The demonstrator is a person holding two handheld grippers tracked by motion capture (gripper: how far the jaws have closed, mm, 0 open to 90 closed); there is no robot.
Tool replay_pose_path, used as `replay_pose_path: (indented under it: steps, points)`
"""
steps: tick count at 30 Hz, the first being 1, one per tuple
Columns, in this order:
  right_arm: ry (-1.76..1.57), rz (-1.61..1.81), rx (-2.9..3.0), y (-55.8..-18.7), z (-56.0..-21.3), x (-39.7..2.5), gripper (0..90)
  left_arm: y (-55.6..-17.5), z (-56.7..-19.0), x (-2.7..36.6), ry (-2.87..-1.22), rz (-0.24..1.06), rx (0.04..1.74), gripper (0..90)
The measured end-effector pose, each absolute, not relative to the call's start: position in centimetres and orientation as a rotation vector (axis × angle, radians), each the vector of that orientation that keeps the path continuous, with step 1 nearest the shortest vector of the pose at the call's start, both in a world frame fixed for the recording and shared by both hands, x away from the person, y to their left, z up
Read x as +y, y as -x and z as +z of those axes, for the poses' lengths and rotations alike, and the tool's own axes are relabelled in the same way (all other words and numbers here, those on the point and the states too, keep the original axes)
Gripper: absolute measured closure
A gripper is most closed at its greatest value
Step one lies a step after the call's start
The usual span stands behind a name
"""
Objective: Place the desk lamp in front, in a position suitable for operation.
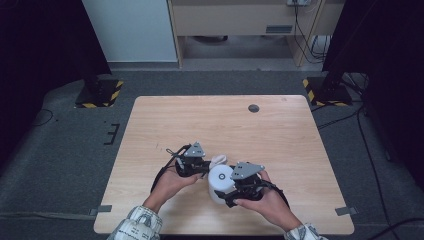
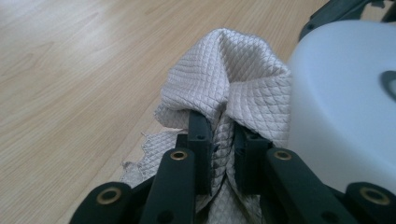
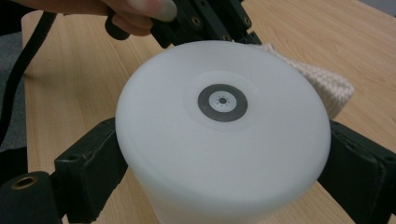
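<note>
White cylinder (image 3: 219, 135) clamped, cloth (image 2: 229, 88) pinched

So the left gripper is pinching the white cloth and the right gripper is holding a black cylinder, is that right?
Not quite: the cylinder is white, not black, as the right gripper view shows, with the right gripper clamped on its sides. The left gripper is indeed pinching the white cloth.

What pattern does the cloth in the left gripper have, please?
The cloth is off-white with a quilted diamond weave, clearest in the left gripper view.
</note>
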State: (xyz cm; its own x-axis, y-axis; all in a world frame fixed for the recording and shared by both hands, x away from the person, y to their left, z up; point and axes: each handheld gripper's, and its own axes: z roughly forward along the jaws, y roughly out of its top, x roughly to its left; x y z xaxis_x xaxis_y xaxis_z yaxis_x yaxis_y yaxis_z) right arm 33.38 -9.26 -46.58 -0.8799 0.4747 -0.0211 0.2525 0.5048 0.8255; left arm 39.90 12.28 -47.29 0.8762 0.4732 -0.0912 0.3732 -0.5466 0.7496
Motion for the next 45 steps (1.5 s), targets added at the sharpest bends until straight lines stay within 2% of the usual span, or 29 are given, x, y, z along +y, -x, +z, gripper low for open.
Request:
replay_pose_path:
  steps: [10,27,33,38,45]
  points:
    - [-0.608,1.320,2.503,-33.5,-46.6,-9.3,9.0,-39.3,-49.6,12.8,-2.271,0.136,0.638,78.4]
    - [-0.624,1.303,2.482,-33.5,-46.7,-9.1,8.8,-36.3,-46.3,15.2,-2.159,0.203,0.624,78.4]
    - [-0.628,1.292,2.484,-33.5,-46.7,-9.1,8.8,-35.6,-45.9,14.9,-2.210,0.248,0.593,78.3]
    - [-0.624,1.288,2.482,-33.6,-46.7,-9.0,8.7,-35.4,-46.7,15.1,-2.224,0.224,0.609,78.3]
    - [-0.622,1.294,2.483,-33.7,-46.7,-9.1,8.7,-34.7,-45.4,15.6,-2.176,0.237,0.600,78.3]
